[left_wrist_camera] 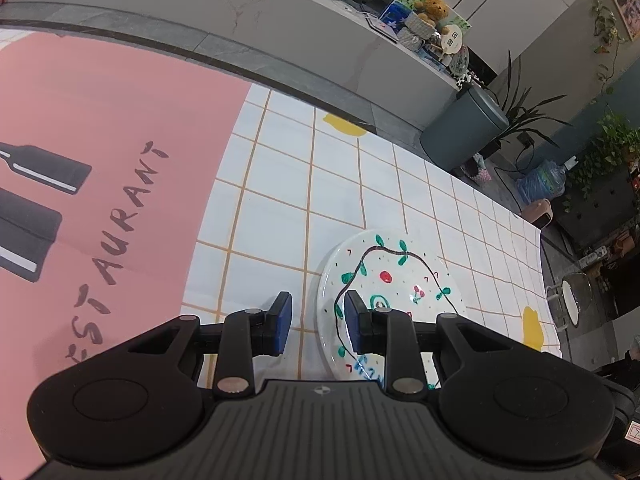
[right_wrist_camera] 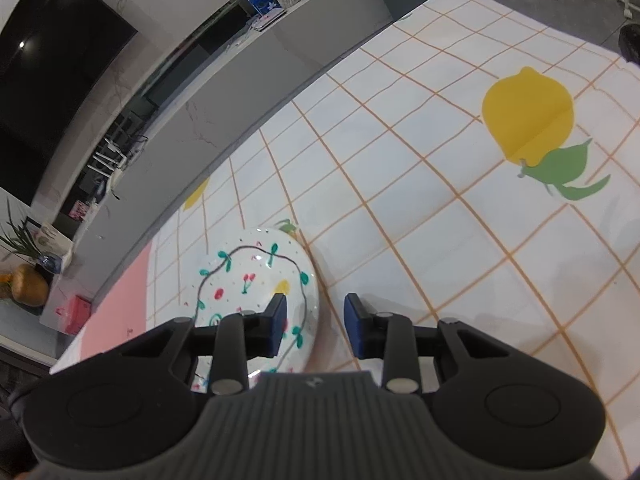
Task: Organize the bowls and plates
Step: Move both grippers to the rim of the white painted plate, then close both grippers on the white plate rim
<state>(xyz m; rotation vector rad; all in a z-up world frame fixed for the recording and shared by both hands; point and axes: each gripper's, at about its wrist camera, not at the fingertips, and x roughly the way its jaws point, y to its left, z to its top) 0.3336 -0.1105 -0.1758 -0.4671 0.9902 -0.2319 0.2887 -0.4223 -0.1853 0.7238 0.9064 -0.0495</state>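
Plate [left_wrist_camera: 394, 280] rim between open jaws; tablecloth [right_wrist_camera: 440, 208] bare beyond

A plate [left_wrist_camera: 394, 280] lies flat on the worktop [left_wrist_camera: 280, 184], on a gridded cloth [right_wrist_camera: 420, 208]. In the left wrist view a poster mat [left_wrist_camera: 120, 140] lies left of the plate, well apart from it. The left gripper [left_wrist_camera: 318, 326] stands over the plate's left rim, one of its jaws above the plate and the other above the cloth. The right gripper [right_wrist_camera: 315, 326] stands over the plate's right rim likewise. Behind the worktop runs a counter [left_wrist_camera: 320, 12] bearing baskets [left_wrist_camera: 420, 26].
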